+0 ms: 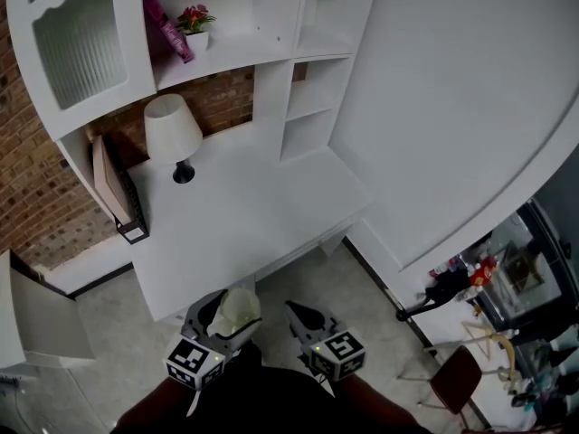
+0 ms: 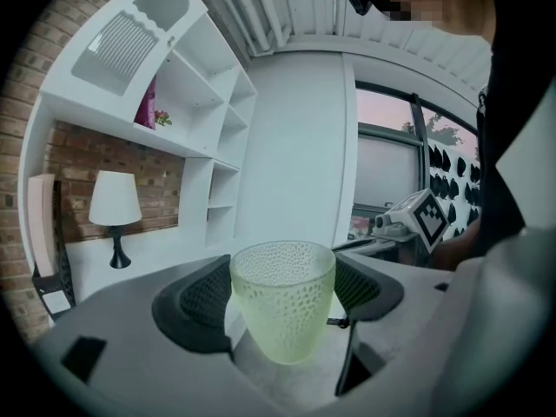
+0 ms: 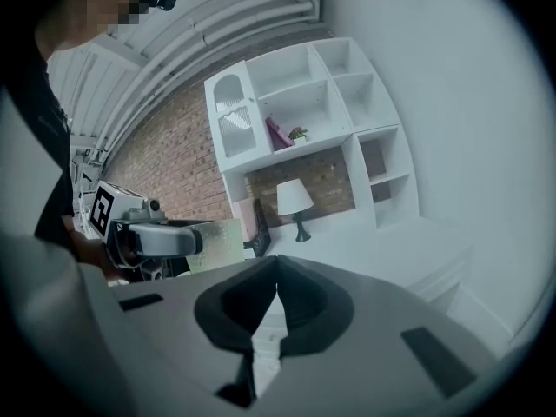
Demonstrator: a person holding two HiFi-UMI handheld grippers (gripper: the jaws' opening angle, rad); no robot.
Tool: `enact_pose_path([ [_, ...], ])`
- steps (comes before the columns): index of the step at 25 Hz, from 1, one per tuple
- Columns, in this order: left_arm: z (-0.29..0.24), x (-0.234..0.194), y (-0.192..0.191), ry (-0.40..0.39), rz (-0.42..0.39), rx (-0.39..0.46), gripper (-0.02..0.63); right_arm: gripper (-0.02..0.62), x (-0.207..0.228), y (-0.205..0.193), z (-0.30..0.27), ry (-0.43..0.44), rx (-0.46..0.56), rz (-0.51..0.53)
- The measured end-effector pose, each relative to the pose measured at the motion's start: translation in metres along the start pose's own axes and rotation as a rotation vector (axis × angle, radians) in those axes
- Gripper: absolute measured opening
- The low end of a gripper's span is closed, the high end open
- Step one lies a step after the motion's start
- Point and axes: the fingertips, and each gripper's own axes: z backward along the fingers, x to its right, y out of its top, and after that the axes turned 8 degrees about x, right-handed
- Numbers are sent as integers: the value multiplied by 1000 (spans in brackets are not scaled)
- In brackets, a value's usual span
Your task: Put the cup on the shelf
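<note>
Near the front edge of the white desk [image 1: 244,224], low in the head view and close to the person's body, the left gripper [image 1: 226,320] holds a pale yellow-green, translucent, dimpled plastic cup [image 2: 283,298]. In the left gripper view the cup stands upright with its mouth up, and the two dark textured jaws press against its left and right sides, pinching it. The cup is in the air over the grey floor [image 1: 109,351], short of the desk and well apart from the shelves.

Just beside it, the right gripper [image 3: 276,266] carries nothing. Its dark jaws are pressed together at the tips, with only a thin slit of the pale desk showing lower down between them.

Beyond the desk rises a white shelf unit [image 1: 271,25] against a red-brown brick wall [image 1: 36,197]. A small potted plant with red flowers [image 1: 195,22] and a pink packet [image 1: 168,27] sit on one of its upper shelves, next to a cabinet door with ribbed glass [image 1: 77,43]. A white table lamp with a dark base [image 1: 174,136] stands on the desk below that shelf. A black wire rack [image 1: 132,213] holding a flat pale board stands at the desk's left end.
</note>
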Motion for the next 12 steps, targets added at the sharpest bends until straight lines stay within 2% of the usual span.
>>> enact_pose_path([
  [5,-28,-46,18,-16,-28,18,367,5,20,19,-45,-6,1,18],
  [9,-44,-81,25,-6,21,7,367,5,37,30,-79,-15,-17,27],
  [12,-56,-106,29,-11,24,14,367,5,48,40,-105,-18,-9,38],
])
